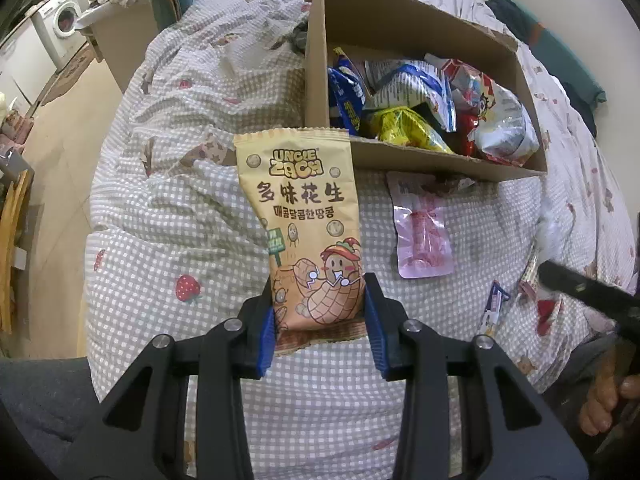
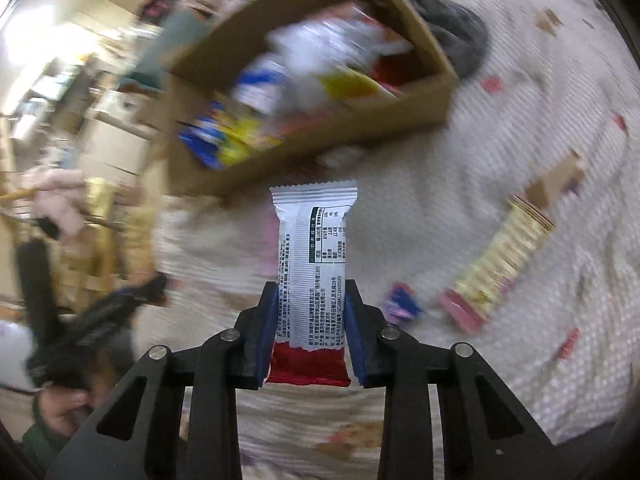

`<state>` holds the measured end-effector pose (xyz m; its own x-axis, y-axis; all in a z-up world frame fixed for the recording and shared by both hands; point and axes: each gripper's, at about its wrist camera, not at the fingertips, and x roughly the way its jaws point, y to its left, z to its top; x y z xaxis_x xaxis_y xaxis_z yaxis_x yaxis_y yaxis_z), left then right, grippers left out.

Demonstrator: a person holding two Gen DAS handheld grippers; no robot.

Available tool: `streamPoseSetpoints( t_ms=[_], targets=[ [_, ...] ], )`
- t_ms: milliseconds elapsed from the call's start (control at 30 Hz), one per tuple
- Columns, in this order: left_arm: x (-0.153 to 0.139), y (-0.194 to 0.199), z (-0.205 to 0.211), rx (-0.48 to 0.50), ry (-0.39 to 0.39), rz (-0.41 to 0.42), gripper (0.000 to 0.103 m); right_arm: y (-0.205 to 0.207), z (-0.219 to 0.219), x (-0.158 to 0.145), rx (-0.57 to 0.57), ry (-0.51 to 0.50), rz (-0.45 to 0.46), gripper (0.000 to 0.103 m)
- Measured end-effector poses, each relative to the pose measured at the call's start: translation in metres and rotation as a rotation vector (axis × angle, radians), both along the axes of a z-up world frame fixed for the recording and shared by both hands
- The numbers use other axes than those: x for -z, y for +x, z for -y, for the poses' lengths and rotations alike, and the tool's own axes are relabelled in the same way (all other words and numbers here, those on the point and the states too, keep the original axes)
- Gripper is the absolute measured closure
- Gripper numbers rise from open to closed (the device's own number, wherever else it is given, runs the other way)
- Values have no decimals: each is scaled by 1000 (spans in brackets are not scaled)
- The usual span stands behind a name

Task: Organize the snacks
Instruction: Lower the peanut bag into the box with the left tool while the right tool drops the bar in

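Observation:
My left gripper (image 1: 319, 292) is shut on a tan peanut snack packet (image 1: 306, 216) and holds it upright above the checked quilt, just short of the cardboard box (image 1: 420, 162). The box holds several snack packets (image 1: 420, 96). My right gripper (image 2: 311, 300) is shut on a white and red snack bar (image 2: 314, 256) and holds it upright in front of the same box (image 2: 360, 120); that view is blurred by motion.
A pink packet (image 1: 422, 226) and small packets (image 1: 496, 304) lie on the quilt (image 1: 168, 220) near the box. A cream and pink packet (image 2: 500, 264) and a small blue one (image 2: 402, 300) lie to the right. The bed edge and floor (image 1: 60, 168) are at left.

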<state>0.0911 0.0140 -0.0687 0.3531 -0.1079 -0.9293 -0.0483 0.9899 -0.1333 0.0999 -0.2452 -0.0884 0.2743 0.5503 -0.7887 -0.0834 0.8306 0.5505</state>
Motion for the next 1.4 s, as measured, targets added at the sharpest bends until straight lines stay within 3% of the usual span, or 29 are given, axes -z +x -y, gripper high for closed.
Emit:
streamPoseSetpoints(
  t_ms=[133,267,400,667,867,1400],
  targets=[
    [-11,-1,0,-3,7,39,69,-1,-6,-29,-28,82,121,70],
    [-26,6,2,-8,12,78,69,12,2,-49,-1,75,202,70],
    [-38,21,9,9,25,97,69,31,12,-59,61,3,250,70],
    [-52,66,22,37,52,122,69,70,13,-70,76,26,315,70],
    [-64,105,23,28,68,147,69,107,-2,-63,43,27,324,70],
    [-43,169,44,24,122,151,69,151,-7,-48,30,80,256,70]
  ],
)
